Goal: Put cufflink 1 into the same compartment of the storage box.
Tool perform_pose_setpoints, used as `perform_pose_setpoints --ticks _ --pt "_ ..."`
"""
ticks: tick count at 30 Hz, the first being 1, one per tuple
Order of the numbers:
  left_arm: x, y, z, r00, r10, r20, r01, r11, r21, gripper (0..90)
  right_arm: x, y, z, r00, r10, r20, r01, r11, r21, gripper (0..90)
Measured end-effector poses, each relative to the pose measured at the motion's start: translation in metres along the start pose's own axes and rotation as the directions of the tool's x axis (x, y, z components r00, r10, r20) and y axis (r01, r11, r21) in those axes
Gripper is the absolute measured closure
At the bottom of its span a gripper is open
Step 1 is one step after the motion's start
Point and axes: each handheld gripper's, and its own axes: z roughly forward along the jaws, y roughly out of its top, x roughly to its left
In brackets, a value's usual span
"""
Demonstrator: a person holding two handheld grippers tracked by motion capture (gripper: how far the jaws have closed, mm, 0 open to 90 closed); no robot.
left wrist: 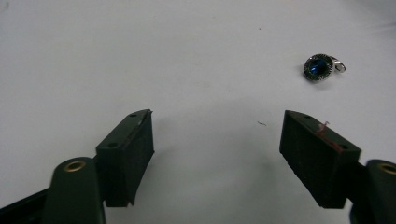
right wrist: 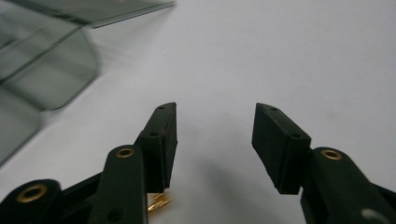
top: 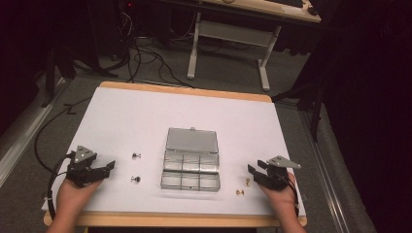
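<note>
A clear plastic compartment box point(top: 190, 174) lies at the table's middle with its lid folded back. Left of it rest two small dark studs point(top: 136, 156) point(top: 135, 179). Two small gold pieces point(top: 247, 182) point(top: 240, 192) lie to its right. My left gripper point(top: 108, 168) rests at the left and points toward the studs, open with nothing in it. In the left gripper view its jaws point(left wrist: 217, 119) stand wide apart over bare table, a blue-faced stud point(left wrist: 320, 66) ahead to the right. My right gripper point(top: 256, 166) point(right wrist: 215, 109) is open and holds nothing. A gold piece point(right wrist: 158, 204) peeks from under its left jaw.
The white table top point(top: 145, 121) stretches bare behind the box to a wooden far edge. A corner of the clear box point(right wrist: 42, 70) shows blurred at the upper left of the right gripper view. A desk frame and cables stand on the floor beyond.
</note>
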Motion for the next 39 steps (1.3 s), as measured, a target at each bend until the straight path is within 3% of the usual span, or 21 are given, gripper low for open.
perform_pose_setpoints --ticks 4,5,7,12,14,17,19,23,26,28,34,39 --pt "-0.004 -0.001 -0.003 0.9992 0.032 0.022 -0.031 0.9993 -0.022 37.2 -0.019 -0.001 0.014 0.997 0.035 0.07 -0.034 0.999 -0.007 49.7" --pt "-0.007 -0.001 -0.003 0.9989 0.026 0.039 -0.025 0.9993 -0.028 40.4 -0.021 -0.003 0.015 0.9963 0.055 0.066 -0.054 0.998 -0.018 49.9" --pt "-0.014 0.002 -0.001 0.9935 0.015 0.113 -0.011 0.9994 -0.033 43.7 -0.023 -0.006 0.017 0.9952 0.087 0.045 -0.087 0.996 -0.008 50.2" --pt "-0.042 0.02 0.009 0.9826 0.11 0.149 -0.103 0.993 -0.059 50.4 -0.018 -0.008 0.018 0.9984 0.031 0.048 -0.031 1.0 0.005 51.5" --pt "-0.049 0.028 0.018 0.9742 0.142 0.175 -0.138 0.9897 -0.038 51.1 -0.017 -0.008 0.018 0.9983 0.032 0.049 -0.032 0.999 0.007 51.5" --pt "-0.053 0.035 0.03 0.9684 0.168 0.185 -0.166 0.9858 -0.022 52.3 -0.019 -0.009 0.017 0.9979 0.052 0.037 -0.052 0.999 0.002 51.7" --pt "-0.053 0.04 0.039 0.9695 0.178 0.168 -0.18 0.9837 -0.006 54.4 -0.02 -0.009 0.017 0.9978 0.059 0.032 -0.059 0.998 -0.004 52.0" --pt "-0.05 0.044 0.056 0.968 0.163 0.191 -0.171 0.985 0.026 57.8 -0.021 -0.009 0.017 0.9982 0.054 0.024 -0.054 0.999 -0.006 52.7" --pt "-0.05 0.045 0.058 0.9676 0.164 0.192 -0.172 0.9847 0.025 65.9 -0.021 -0.009 0.017 0.9982 0.055 0.024 -0.055 0.998 -0.005 52.7" --pt "-0.051 0.044 0.056 0.966 0.172 0.193 -0.18 0.9835 0.024 72.5 -0.021 -0.009 0.017 0.9979 0.061 0.022 -0.061 0.998 0.004 52.7" --pt "-0.055 0.036 0.046 0.9666 0.171 0.191 -0.18 0.9831 0.033 73.3 -0.021 -0.009 0.017 0.9975 0.069 0.017 -0.069 0.998 0.001 52.8" --pt "-0.054 0.019 0.023 0.9698 0.163 0.182 -0.174 0.9837 0.047 73.4 -0.022 -0.009 0.017 0.9976 0.069 0.008 -0.069 0.998 0.002 52.7"
